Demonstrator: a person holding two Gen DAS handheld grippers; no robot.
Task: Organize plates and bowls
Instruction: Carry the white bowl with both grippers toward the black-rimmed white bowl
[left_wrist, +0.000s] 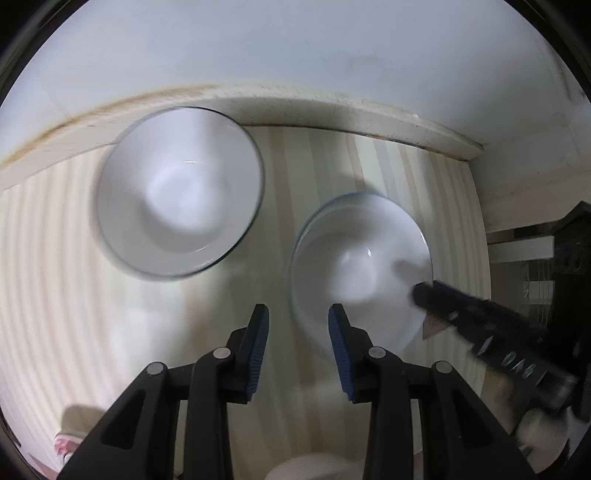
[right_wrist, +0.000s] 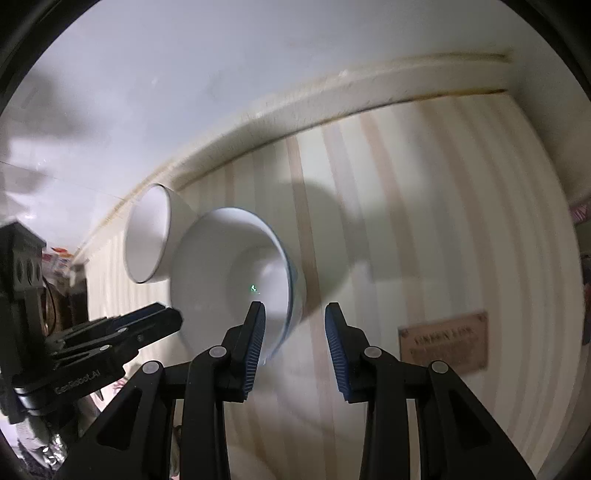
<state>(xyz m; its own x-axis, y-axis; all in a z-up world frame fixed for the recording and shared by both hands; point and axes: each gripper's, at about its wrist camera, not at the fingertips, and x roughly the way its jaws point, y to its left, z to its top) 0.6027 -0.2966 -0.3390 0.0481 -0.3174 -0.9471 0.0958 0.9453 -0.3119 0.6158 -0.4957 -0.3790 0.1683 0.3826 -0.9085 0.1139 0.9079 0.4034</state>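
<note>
Two white bowls stand side by side on a pale striped table (left_wrist: 55, 277). The left bowl (left_wrist: 181, 192) sits near the back ledge. The right bowl (left_wrist: 360, 266) has a thin blue rim. My left gripper (left_wrist: 299, 325) is open over this bowl's near left rim, which runs between the jaws without touching the pads. The right gripper (left_wrist: 480, 325) reaches in from the right with its tip at the same bowl's far side. In the right wrist view my right gripper (right_wrist: 295, 325) is open astride the blue-rimmed bowl (right_wrist: 236, 277), and the other bowl (right_wrist: 147, 240) sits behind it.
A cream ledge (left_wrist: 295, 107) and a white wall border the table at the back. The table ends at the right edge (left_wrist: 480, 229). A brown plaque (right_wrist: 443, 339) lies flat to the right of the bowls. Something pink (left_wrist: 64, 443) shows below the table's left front.
</note>
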